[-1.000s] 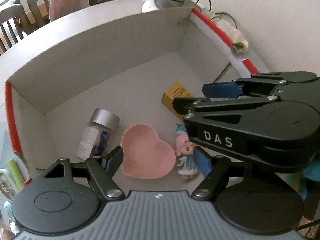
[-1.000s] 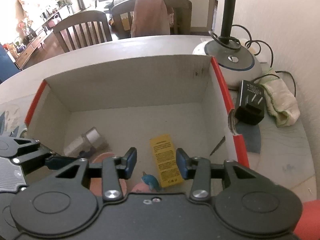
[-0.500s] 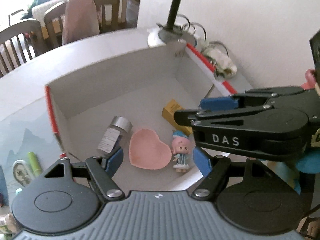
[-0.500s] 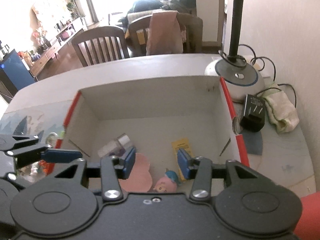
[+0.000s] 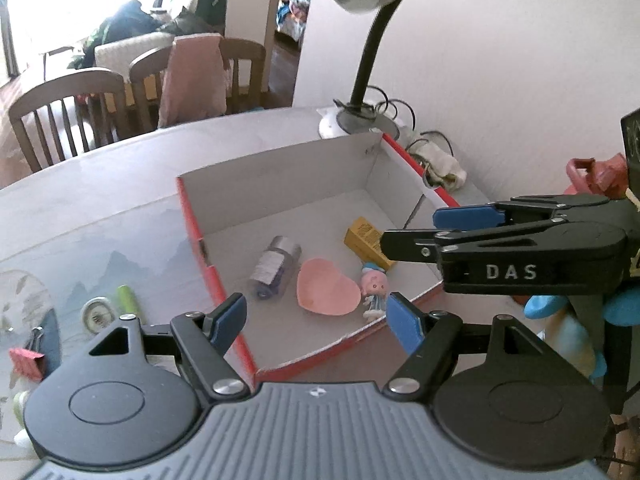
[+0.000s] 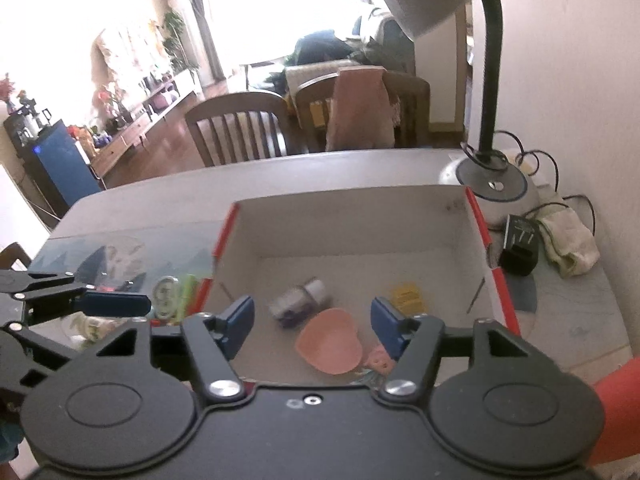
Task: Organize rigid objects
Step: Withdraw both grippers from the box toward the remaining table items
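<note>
A white cardboard box with red rims (image 5: 200, 240) (image 6: 476, 220) stands on the table. Inside lie a silver-capped bottle (image 5: 274, 266) (image 6: 300, 302), a pink heart-shaped dish (image 5: 326, 292) (image 6: 330, 346), a small pink-haired doll (image 5: 374, 290) (image 6: 378, 360) and a yellow packet (image 5: 366, 242) (image 6: 406, 298). My left gripper (image 5: 318, 318) is open and empty, high above the box's near edge. My right gripper (image 6: 312, 324) is open and empty too; it shows from the side in the left wrist view (image 5: 448, 226).
Left of the box lie a green tube (image 5: 128, 298), a small round tin (image 5: 96, 314) and a red binder clip (image 5: 26, 362). A desk lamp (image 6: 490, 172), a black charger (image 6: 520, 246) and a cloth (image 6: 568, 240) stand right of it. Chairs are behind the table.
Both grippers have risen and pulled back from the box, so it looks smaller and the table's left side has come into view. Both stay open and empty.
</note>
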### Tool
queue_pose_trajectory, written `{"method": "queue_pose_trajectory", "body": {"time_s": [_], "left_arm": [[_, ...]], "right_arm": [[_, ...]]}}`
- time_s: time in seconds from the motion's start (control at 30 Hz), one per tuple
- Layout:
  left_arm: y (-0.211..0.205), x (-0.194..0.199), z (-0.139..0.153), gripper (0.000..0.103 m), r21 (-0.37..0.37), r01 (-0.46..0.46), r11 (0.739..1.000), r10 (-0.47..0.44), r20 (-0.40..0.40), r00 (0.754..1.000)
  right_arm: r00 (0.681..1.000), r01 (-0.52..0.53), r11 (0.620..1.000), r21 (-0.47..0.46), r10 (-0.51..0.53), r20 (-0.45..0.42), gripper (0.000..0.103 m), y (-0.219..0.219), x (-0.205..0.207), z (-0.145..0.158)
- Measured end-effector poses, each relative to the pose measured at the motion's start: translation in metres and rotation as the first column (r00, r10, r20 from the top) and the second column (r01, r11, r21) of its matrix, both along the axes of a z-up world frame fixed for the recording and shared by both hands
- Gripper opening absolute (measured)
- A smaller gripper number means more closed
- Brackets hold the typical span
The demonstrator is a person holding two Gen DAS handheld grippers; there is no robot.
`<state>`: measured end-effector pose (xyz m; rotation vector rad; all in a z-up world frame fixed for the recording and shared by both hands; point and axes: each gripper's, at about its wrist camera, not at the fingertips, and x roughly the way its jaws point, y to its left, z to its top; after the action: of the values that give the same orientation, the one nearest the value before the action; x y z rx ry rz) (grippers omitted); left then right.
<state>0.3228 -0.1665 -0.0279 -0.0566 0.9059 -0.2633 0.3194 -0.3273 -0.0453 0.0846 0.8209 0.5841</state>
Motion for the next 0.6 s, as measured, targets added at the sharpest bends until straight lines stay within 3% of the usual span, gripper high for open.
{"method": "queue_pose_trajectory", "body": {"time_s": [0.37, 0.43, 0.6], "left_arm": [[0.055, -0.058, 0.010, 0.077, -0.046, -0.018, 0.999, 0.020, 0.046, 0.999], [0.066, -0.069, 0.010, 0.083, -0.052, -0.026, 0.998, 0.029, 0.051, 0.998], [0.099, -0.090, 0.008, 0.083, -0.061, -0.046, 0.997, 0.050, 0.058, 0.997]], "right_arm": [[0.999, 0.011, 0.999, 0.051, -0.013, 0.045, 0.084, 0.028, -0.057, 0.015], [0.998, 0.011, 0.998, 0.065, -0.015, 0.054, 0.087, 0.037, -0.068, 0.016], [0.998, 0.008, 0.995, 0.098, -0.014, 0.058, 0.092, 0.059, -0.090, 0.016]]}}
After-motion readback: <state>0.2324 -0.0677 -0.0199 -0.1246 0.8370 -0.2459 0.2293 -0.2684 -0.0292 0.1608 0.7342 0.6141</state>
